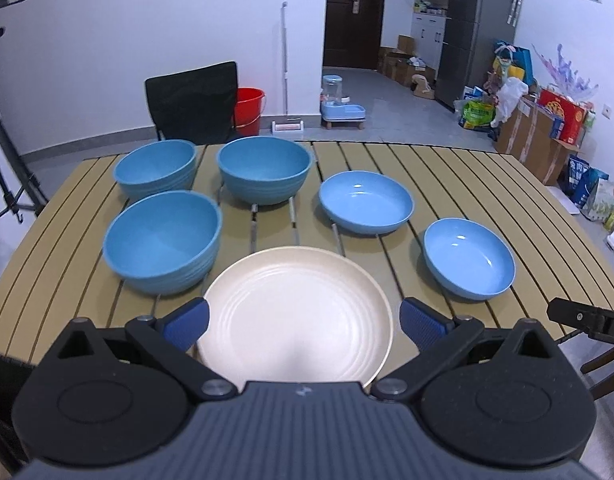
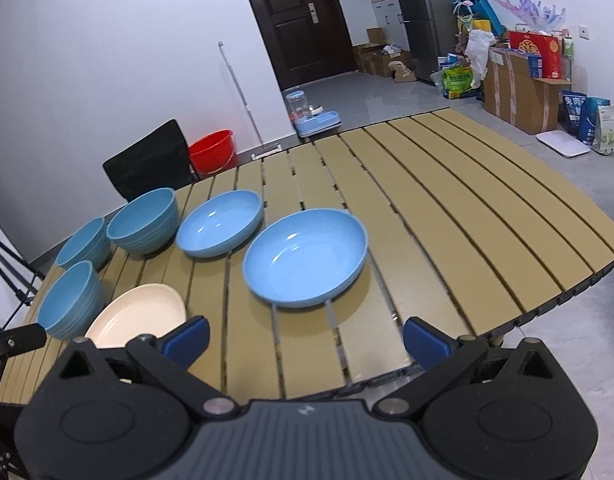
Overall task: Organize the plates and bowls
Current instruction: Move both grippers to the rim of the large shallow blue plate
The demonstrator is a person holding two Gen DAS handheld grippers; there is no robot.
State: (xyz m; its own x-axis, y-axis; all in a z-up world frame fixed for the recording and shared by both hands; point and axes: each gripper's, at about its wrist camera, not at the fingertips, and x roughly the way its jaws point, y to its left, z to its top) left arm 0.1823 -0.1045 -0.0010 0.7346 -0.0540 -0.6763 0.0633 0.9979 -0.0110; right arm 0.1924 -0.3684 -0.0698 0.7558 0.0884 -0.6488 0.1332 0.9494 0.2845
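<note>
A cream plate (image 1: 295, 312) lies at the near edge of the slatted table (image 1: 447, 184), right in front of my left gripper (image 1: 305, 322), which is open with its blue pads on either side of the plate. Three deep blue bowls (image 1: 163, 240) (image 1: 157, 168) (image 1: 265, 174) stand to the left and behind. Two shallow blue plates (image 1: 367, 202) (image 1: 469, 258) sit to the right. My right gripper (image 2: 307, 340) hovers open over the table's near edge, with the nearer shallow blue plate (image 2: 305, 256) just ahead and the cream plate (image 2: 137, 314) to its left.
A black folding chair (image 1: 193, 100) stands behind the table, with a red bucket (image 1: 249, 106) beside it. The right half of the table (image 2: 467, 208) carries nothing. Boxes and bags (image 1: 547, 128) crowd the floor at the right wall.
</note>
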